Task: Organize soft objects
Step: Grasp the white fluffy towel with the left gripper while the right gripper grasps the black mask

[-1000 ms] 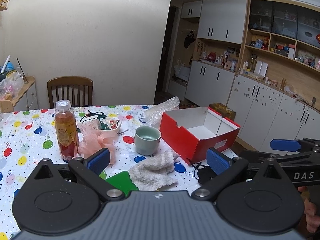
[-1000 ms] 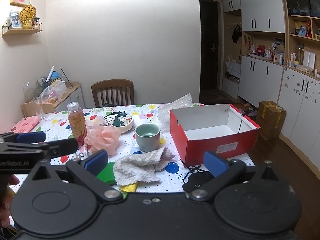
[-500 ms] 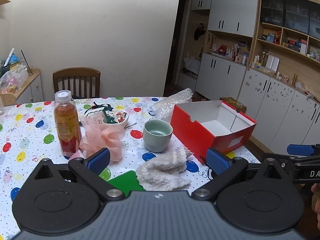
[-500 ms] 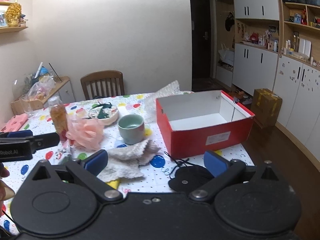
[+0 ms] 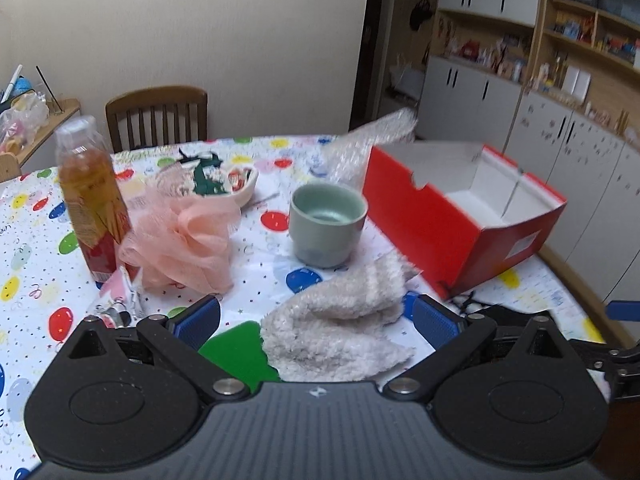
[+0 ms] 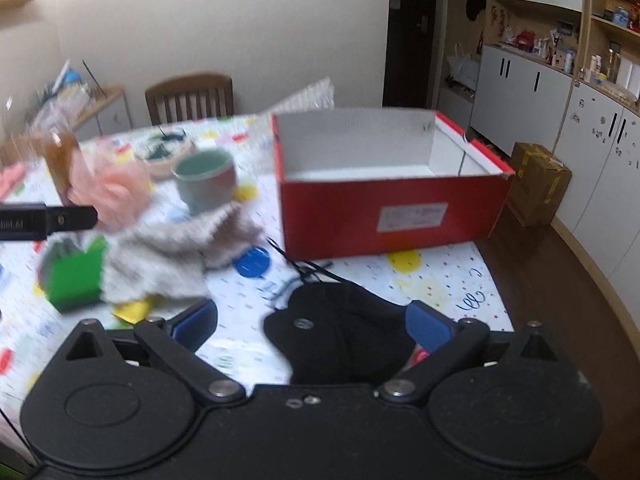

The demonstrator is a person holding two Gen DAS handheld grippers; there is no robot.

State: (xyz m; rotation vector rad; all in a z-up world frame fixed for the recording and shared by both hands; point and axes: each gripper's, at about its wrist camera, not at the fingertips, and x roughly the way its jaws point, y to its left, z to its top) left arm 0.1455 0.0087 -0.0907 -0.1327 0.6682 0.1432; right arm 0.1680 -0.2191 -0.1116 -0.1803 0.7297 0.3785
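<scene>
A cream fluffy towel, loosely folded and rumpled, is seen lying flat on the counter, just in front of the green cup. A peach mesh bath pouf, bunched and ruffled, is placed to the left of the cup. A black soft cap with trailing cords is found near the counter edge, in front of the red open box, which is shown upright with a white interior.
</scene>
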